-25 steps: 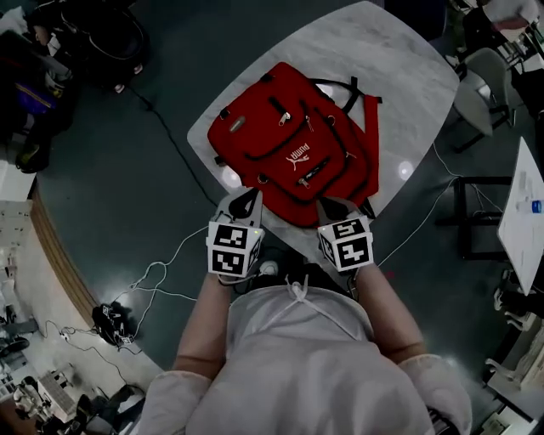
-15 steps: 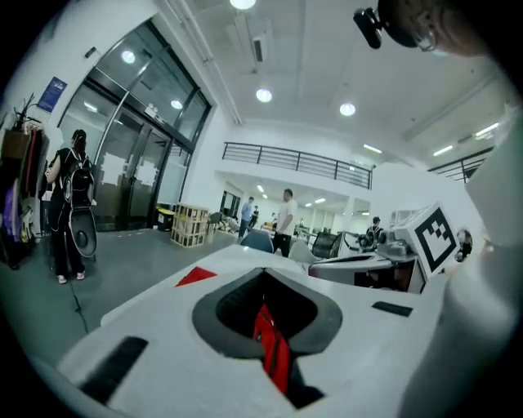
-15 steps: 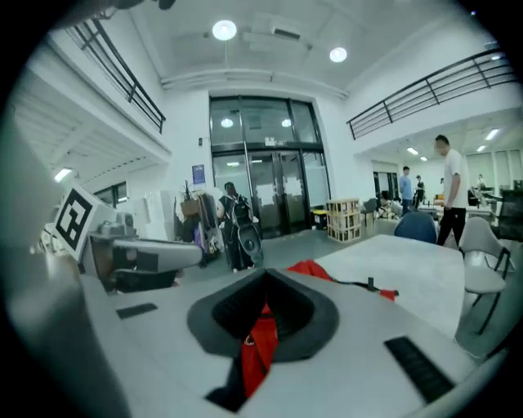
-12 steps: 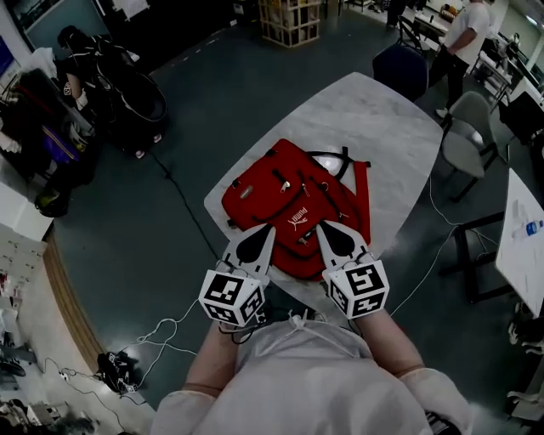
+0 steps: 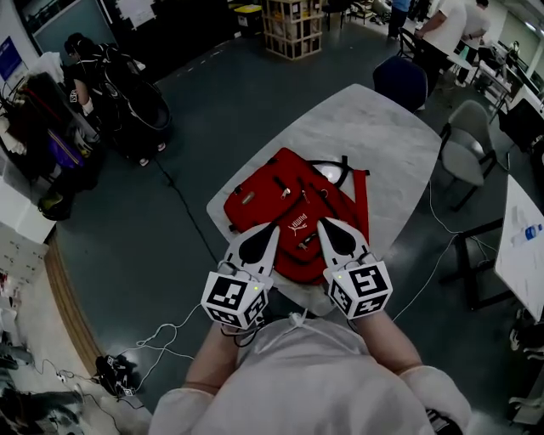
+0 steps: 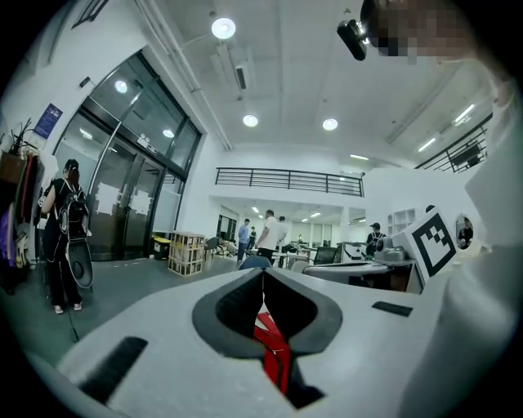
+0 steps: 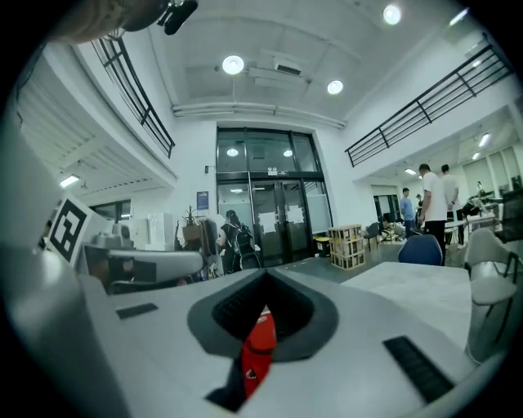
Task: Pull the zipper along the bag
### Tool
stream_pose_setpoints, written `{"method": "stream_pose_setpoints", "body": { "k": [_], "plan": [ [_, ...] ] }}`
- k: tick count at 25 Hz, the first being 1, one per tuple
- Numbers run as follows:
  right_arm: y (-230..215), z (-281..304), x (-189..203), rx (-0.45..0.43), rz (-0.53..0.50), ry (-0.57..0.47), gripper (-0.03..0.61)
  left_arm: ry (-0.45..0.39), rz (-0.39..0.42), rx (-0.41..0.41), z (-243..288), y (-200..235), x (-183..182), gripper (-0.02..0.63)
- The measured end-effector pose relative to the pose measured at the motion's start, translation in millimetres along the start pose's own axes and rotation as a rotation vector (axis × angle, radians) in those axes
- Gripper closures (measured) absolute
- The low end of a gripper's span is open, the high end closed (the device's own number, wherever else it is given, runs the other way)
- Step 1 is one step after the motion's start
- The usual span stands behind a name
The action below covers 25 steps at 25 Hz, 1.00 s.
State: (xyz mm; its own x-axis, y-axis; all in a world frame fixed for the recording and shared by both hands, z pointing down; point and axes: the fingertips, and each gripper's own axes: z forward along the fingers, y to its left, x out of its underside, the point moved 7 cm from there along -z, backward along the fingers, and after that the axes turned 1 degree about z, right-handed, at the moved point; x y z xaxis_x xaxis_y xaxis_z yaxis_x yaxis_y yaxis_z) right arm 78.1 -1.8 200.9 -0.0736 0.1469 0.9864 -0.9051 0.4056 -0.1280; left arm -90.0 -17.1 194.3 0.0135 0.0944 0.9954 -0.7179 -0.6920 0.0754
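Note:
A red backpack (image 5: pixel 289 212) lies flat on the white marble table (image 5: pixel 382 136), its black straps toward the far side. Both grippers hover side by side in the air over the bag's near edge, pointing level and away from me. My left gripper (image 5: pixel 272 227) is shut tip to tip with nothing in it. My right gripper (image 5: pixel 321 222) is shut and holds nothing either. In the left gripper view only a sliver of the red backpack (image 6: pixel 274 351) shows through the hollow behind the closed tips (image 6: pixel 263 273). The right gripper view shows the same red backpack (image 7: pixel 257 351) below its tips (image 7: pixel 265 277).
A blue chair (image 5: pixel 399 81) and a grey chair (image 5: pixel 463 157) stand at the table's far and right sides. Another white table (image 5: pixel 523 246) is at the right. Cables (image 5: pixel 161 340) trail on the floor at left. A wooden rack (image 5: pixel 293 25) and people stand further off.
Both grippers have risen from low at the bag's near edge and tipped up to point level. The head view has lifted, taking in more of the room.

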Motion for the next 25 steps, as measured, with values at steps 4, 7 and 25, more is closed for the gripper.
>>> {"method": "stream_pose_setpoints", "body": {
  "k": [4, 7, 25],
  "plan": [
    [0, 0, 1, 0.0, -0.003, 0.006, 0.554, -0.009, 0.002, 0.0, 0, -2, 0, 0.594],
    [2, -1, 2, 0.005, -0.015, 0.006, 0.554, -0.003, -0.002, 0.0, 0, -3, 2, 0.594],
    [3, -15, -5, 0.024, -0.016, -0.042, 0.554, -0.026, -0.067, 0.031, -2, -14, 0, 0.594]
  ]
}}
